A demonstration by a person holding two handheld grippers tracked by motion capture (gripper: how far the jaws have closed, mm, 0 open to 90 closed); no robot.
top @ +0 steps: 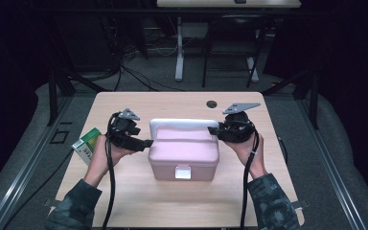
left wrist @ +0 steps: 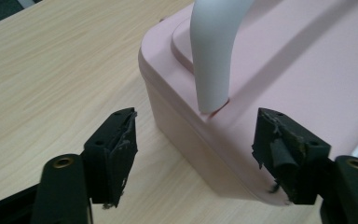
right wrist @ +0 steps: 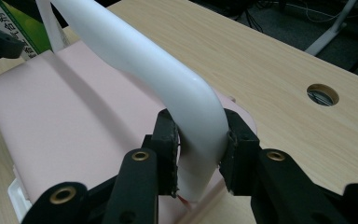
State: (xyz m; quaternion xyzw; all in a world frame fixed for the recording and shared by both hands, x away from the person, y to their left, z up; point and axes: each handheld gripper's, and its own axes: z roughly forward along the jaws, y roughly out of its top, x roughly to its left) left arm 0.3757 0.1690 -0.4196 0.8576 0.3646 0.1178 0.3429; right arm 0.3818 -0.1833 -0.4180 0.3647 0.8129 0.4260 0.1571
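Risk: handle (right wrist: 168, 70) gripped at one end only; a lift from here could tip the pink box (top: 184, 154) or twist the handle in its socket.
Second risk: left gripper (left wrist: 193, 140) closing too low would pinch the box wall instead of the handle post.
Right gripper (right wrist: 199, 149): fingers closed tight on the handle's bend, at the box's right end.
Left fingers (left wrist: 119, 144): spread apart, gripping nothing, straddling the box's left end below the handle post.
Box: mid-counter (top: 124, 201), latch toward the person.
Green carton (top: 87, 143): left of the box.
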